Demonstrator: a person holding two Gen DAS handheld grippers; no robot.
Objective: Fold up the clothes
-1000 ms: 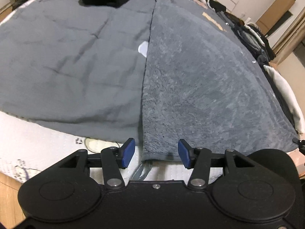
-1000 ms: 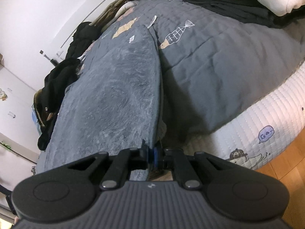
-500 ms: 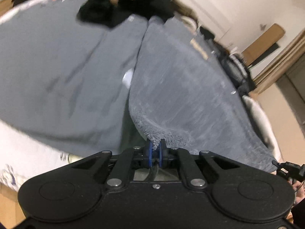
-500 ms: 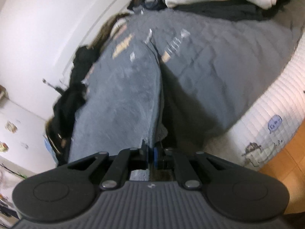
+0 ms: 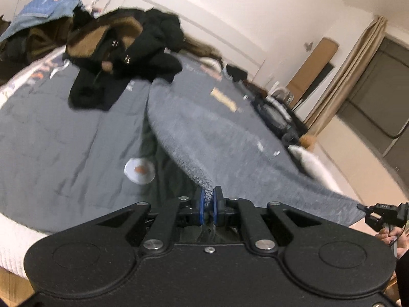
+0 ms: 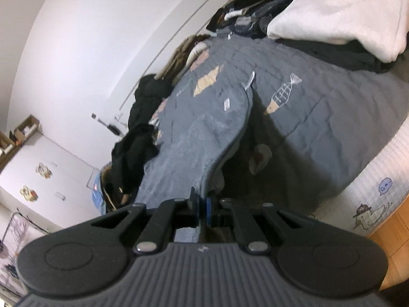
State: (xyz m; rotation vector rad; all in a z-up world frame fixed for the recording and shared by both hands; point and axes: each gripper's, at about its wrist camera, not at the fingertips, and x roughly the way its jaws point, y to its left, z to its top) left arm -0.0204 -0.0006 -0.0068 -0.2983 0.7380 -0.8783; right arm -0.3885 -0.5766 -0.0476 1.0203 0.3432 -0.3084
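through my left wrist camera i am seeing my left gripper (image 5: 210, 206) clamping its blue pads on the near corner of the grey fleece garment (image 5: 219, 138), a tuft of pile poking up between them. the garment's left edge is running away from the pads in a long curve, lifted clear of the grey quilt (image 5: 56, 133) with a dark shadowed gap beneath it. a white printed patch (image 5: 139, 170) on the quilt is sitting just beside that gap. beyond, a pile of black and brown coats (image 5: 122, 51) is crowding the far end of the bed, while the stretch of quilt to the left of the garment is lying bare. at the right edge, my right gripper (image 5: 378, 213) is showing at the garment's other near corner.

through my right wrist camera i am seeing my right gripper (image 6: 203, 211) squeezing tight on the garment's (image 6: 199, 138) near edge. the cloth is stretching away toward the wall, its right edge raised off the quilt (image 6: 319, 117) and casting a wide shadow. right of that edge the quilt is lying open up to a white garment (image 6: 340, 18) on dark clothes at the far corner. black clothes (image 6: 135, 151) are bordering the left side.
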